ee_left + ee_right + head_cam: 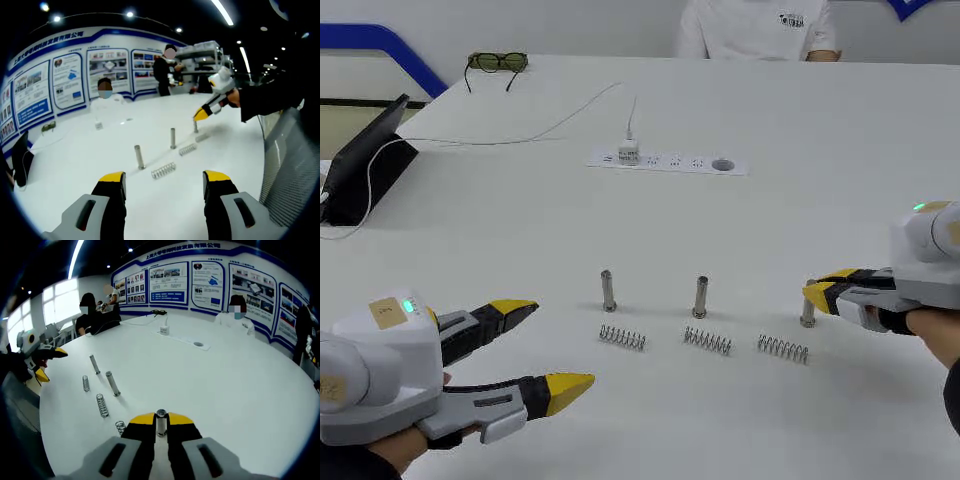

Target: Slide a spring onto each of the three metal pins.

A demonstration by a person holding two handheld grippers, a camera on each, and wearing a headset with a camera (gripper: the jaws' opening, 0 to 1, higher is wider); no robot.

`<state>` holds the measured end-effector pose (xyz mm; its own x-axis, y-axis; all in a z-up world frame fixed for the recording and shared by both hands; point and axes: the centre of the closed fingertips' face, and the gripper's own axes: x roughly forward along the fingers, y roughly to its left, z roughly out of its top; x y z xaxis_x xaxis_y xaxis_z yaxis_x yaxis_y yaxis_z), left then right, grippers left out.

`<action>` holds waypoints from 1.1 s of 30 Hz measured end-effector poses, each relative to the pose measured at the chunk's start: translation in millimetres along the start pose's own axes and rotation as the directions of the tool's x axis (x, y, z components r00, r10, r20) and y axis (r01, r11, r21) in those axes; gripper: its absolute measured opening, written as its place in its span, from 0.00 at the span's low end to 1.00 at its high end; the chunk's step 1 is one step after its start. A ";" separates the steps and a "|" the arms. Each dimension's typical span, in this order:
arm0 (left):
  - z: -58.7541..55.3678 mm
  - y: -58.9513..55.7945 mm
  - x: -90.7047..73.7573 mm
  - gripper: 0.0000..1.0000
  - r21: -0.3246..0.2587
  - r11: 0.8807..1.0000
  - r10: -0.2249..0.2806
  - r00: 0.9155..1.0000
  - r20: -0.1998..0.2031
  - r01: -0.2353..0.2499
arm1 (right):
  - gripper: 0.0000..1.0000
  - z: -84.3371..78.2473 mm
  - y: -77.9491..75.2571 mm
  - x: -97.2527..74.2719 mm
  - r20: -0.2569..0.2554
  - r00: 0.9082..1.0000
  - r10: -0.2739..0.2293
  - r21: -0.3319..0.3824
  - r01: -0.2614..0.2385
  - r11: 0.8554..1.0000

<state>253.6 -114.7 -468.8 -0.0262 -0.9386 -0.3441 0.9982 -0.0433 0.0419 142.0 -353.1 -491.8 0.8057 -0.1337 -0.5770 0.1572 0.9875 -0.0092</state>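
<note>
Task not started as far as I can judge: 0 of 3 springs on. Left pin, middle pin and right pin all stand upright and bare on the white table. Left spring, middle spring and right spring lie flat in a row, each just in front of its pin, none touching a pin.

Right gripper: yellow tips drawn in tight on either side of the right pin, near its top. It looks clamped on it, pin base on the table. No spring is in it.

Left gripper: jaws spread wide and empty, touching nothing. It hovers over the table to the left of the left spring, pointing toward the row.

Left to do: pick up each spring and thread it over a pin, three times.
</note>
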 end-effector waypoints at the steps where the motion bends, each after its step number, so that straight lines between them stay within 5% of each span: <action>1: 0.1 -0.2 0.1 0.64 0.000 1.000 0.000 1.000 0.000 0.000 | 0.09 -0.8 0.0 -1.2 0.001 1.000 0.001 -0.001 -0.001 1.000; 33: 2.3 -3.2 0.1 0.64 0.004 1.000 -0.004 1.000 0.003 0.004 | 0.13 -4.3 1.7 -4.1 0.002 1.000 0.010 -0.005 -0.010 1.000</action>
<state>250.3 -115.5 -466.8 -0.0306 -0.9393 -0.3418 0.9979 -0.0485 0.0440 136.5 -350.5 -493.0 0.8084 -0.1236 -0.5755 0.1459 0.9893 -0.0075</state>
